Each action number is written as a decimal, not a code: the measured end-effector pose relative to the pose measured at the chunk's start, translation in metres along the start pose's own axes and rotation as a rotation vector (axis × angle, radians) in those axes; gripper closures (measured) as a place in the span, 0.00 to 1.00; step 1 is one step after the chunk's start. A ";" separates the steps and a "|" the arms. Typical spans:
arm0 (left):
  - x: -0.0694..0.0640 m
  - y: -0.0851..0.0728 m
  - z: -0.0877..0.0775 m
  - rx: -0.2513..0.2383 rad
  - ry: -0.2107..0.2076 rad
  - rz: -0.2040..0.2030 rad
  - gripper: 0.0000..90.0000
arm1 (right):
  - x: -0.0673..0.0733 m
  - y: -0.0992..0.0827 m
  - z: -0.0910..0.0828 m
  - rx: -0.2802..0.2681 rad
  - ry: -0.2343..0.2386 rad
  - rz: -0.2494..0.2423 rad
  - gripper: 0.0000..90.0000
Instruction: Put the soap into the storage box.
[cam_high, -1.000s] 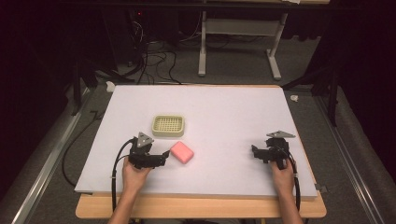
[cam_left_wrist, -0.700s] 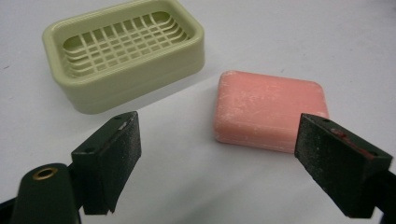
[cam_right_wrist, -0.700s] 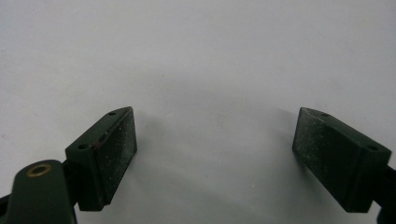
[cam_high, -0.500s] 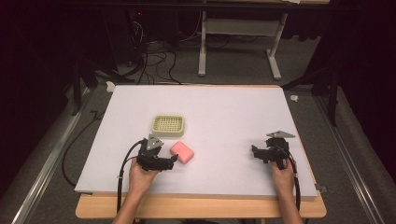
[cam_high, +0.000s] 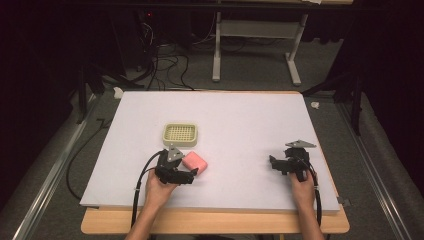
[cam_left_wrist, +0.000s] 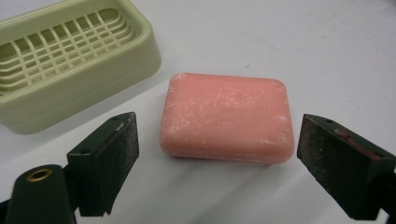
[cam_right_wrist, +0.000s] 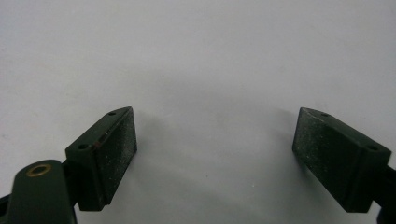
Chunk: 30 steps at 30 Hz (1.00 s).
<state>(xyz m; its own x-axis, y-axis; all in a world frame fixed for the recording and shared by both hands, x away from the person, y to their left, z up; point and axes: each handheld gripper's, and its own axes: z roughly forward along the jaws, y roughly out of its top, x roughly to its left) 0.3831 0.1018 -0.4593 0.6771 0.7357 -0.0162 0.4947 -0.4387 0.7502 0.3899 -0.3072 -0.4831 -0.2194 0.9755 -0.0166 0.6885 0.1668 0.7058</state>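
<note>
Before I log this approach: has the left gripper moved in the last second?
Yes. The left gripper has slid rightward toward the pink soap, judged against the fixed soap dish.

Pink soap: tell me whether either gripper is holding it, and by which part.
Nothing is held. The left gripper has its jaws open on either side of the pink soap, not touching it. The right gripper is open over bare table.

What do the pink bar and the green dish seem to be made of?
The pink soap bar looks like solid soap, matte, with rounded edges and whitish scuff marks on top. The pale green soap dish appears to be moulded plastic, smooth with a slight sheen, its inside an open grid of thin ribs. Neither material can be confirmed by sight alone.
</note>
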 end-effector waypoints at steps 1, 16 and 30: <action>0.000 0.001 0.001 0.001 -0.004 0.000 0.14 | 0.000 0.000 0.000 0.000 0.000 0.000 0.16; -0.008 0.013 0.017 0.042 -0.006 0.034 0.12 | 0.000 0.000 0.000 0.000 0.000 0.000 0.16; -0.008 0.015 0.030 0.097 0.006 0.029 0.11 | 0.000 0.000 0.000 0.000 0.000 0.001 0.16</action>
<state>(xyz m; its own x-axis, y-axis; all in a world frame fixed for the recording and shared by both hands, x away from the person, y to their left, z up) 0.4014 0.0741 -0.4677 0.6886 0.7250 0.0091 0.5254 -0.5076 0.6829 0.3897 -0.3070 -0.4831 -0.2182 0.9758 -0.0160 0.6891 0.1656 0.7055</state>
